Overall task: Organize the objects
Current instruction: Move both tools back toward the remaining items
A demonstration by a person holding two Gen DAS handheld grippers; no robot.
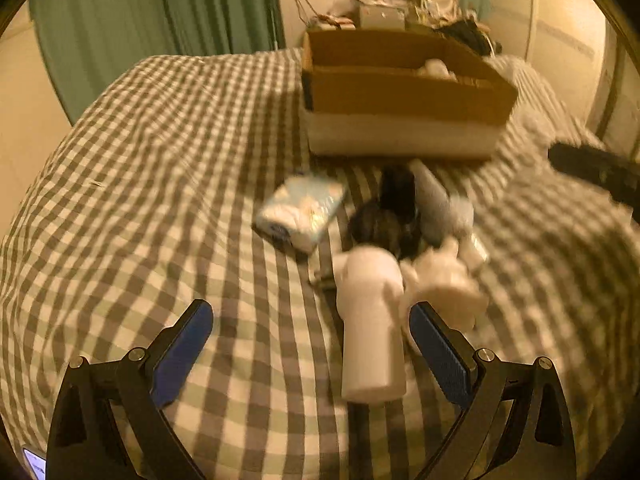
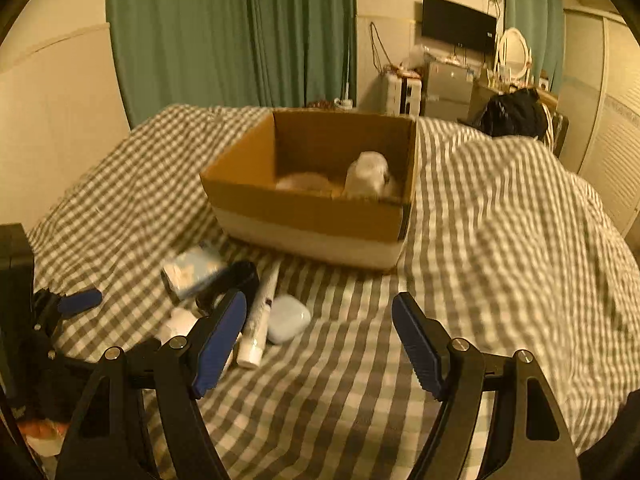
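Observation:
A cardboard box [image 1: 404, 92] [image 2: 312, 208] stands on the checked bed, with a white bottle [image 2: 366, 178] inside. In front of it lies a pile: a light blue tissue pack [image 1: 300, 210] [image 2: 194, 270], a black object [image 1: 394, 210] [image 2: 236, 278], a white tube [image 2: 258, 320], a white earbud case [image 2: 288, 318], and a white bottle [image 1: 370, 332]. My left gripper [image 1: 312, 332] is open, low over the bed, with the white bottle between its fingers near the right one. My right gripper [image 2: 320, 320] is open and empty, right of the pile.
The checked duvet [image 2: 500, 240] rises in a hump at the right. Green curtains [image 2: 232, 32], a wall screen [image 2: 458, 26] and a cluttered desk [image 2: 440, 84] stand beyond the bed. The left gripper shows at the left edge of the right wrist view [image 2: 76, 302].

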